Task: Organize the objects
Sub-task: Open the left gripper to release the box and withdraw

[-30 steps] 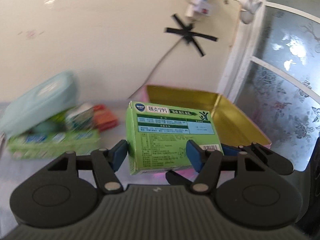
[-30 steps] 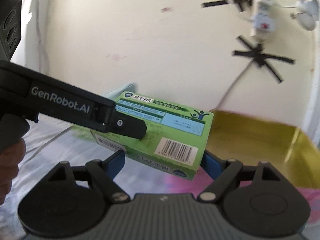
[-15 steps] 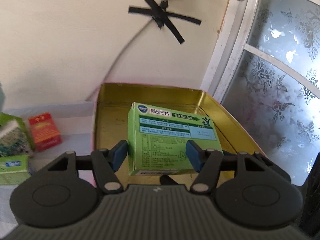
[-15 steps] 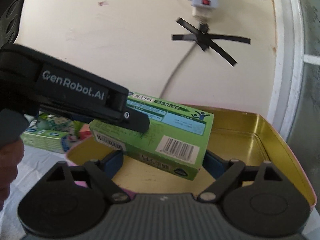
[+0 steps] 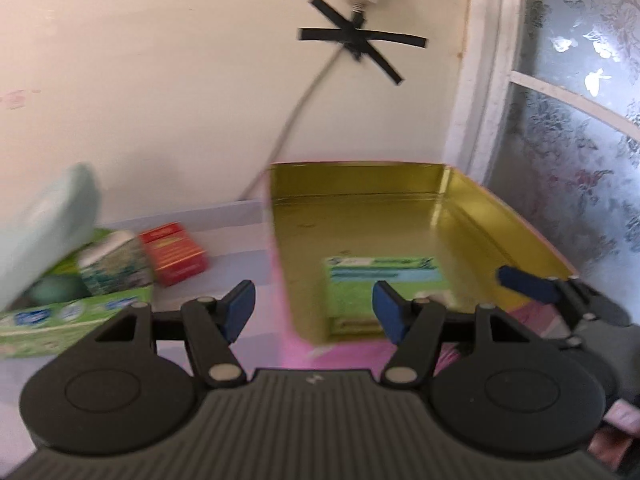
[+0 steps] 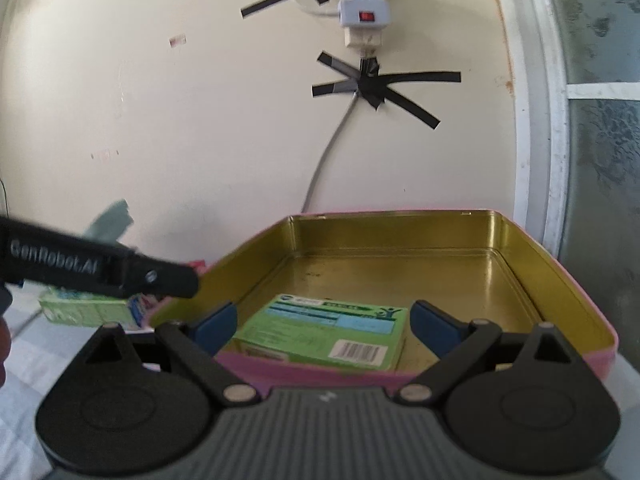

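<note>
A green medicine box (image 6: 328,330) lies flat on the floor of a gold-lined pink tin (image 6: 400,276), near its front wall. It also shows in the left wrist view (image 5: 384,280), inside the tin (image 5: 460,216). My left gripper (image 5: 314,310) is open and empty, above the tin's near left corner. My right gripper (image 6: 324,326) is open and empty, its blue pads either side of the box and above the tin's front rim. One right finger (image 5: 528,282) shows in the left wrist view; the left gripper's arm (image 6: 100,270) shows in the right wrist view.
Left of the tin lie a red box (image 5: 176,252), a patterned green-white box (image 5: 114,266), a long green box (image 5: 64,320) and a pale mint pouch (image 5: 44,224). A taped cable (image 6: 332,148) runs down the wall behind. A frosted window (image 5: 568,128) stands at the right.
Both grippers held the green box between them and carried it right over the tin. Both have opened and the box now lies in the tin. The left gripper has swung back left.
</note>
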Demonstrator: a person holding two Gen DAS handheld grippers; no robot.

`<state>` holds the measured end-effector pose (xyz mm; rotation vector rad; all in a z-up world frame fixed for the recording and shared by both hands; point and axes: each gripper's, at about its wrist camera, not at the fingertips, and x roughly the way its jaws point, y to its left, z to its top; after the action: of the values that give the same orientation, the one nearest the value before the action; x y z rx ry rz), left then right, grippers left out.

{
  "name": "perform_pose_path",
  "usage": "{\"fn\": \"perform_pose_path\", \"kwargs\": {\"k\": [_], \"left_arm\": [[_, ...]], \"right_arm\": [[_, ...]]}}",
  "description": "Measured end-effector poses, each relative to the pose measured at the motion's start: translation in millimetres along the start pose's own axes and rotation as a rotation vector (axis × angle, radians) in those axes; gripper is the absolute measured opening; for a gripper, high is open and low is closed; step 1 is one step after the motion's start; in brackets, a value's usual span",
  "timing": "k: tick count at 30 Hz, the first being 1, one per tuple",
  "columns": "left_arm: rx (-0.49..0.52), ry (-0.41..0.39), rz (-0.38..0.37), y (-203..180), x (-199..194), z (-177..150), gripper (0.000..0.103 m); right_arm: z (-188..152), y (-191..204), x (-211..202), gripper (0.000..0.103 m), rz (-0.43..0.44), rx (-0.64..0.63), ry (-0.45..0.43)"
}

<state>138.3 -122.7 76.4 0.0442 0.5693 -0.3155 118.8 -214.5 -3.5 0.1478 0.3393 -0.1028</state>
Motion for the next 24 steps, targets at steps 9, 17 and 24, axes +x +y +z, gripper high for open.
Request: {"fn": "perform_pose_path", "kwargs": {"k": [9, 17, 24], "left_arm": [[-0.056, 0.033, 0.157, 56, -33, -35, 0.067], [-0.108, 0.031, 0.263, 109, -49, -60, 0.068], [-0.16, 0.044, 0.313, 149, -50, -78, 0.068]], "right_arm": [[-8, 42, -18, 0.092, 0.067, 0.066, -0.051], [-20, 101, -7, 0.09, 0.146, 0.027, -0.013], [-33, 142, 8, 0.086, 0.203, -0.018, 0.049]]}}
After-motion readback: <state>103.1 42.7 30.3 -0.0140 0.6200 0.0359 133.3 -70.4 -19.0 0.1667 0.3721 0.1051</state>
